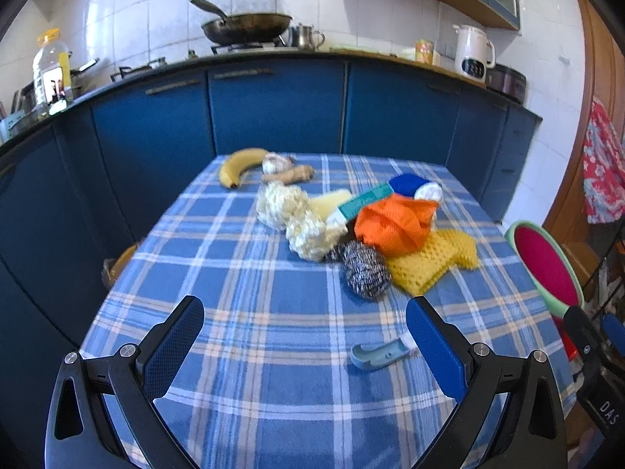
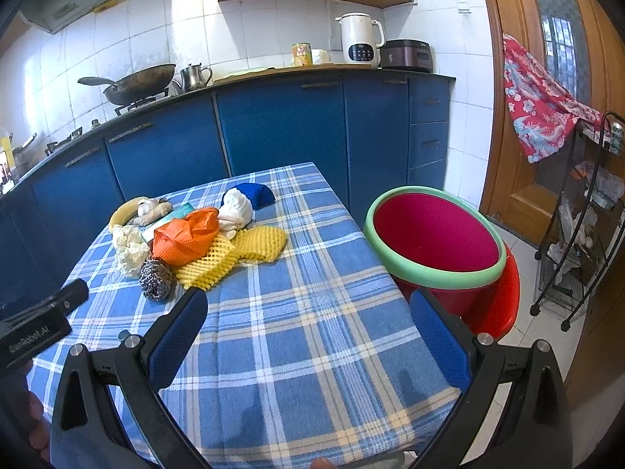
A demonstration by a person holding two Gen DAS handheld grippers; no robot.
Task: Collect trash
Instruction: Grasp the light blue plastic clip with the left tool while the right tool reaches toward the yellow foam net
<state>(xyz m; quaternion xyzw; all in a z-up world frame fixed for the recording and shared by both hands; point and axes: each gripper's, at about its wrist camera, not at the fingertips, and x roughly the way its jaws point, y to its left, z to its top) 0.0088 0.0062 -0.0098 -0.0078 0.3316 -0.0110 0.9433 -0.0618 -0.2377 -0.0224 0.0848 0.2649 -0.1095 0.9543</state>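
Home kitchen: wok [image 1: 250, 25] on gas stove, blue cabinets [image 1: 273, 109], tiled wall, kettle [image 2: 359, 39]

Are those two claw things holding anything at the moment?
No. The left gripper and right gripper are both open and empty above the checked tablecloth; the trash pile lies untouched.

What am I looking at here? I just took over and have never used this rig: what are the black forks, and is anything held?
Each picture comes from a camera on a hand-held claw, looking along its two blue-padded fingers. The left claw and right claw are both open and hold nothing. On the checked tablecloth lie a banana, crumpled paper, orange mesh bag, yellow foam net, steel scourer and a small blue plastic piece. The red bin stands beside the table.
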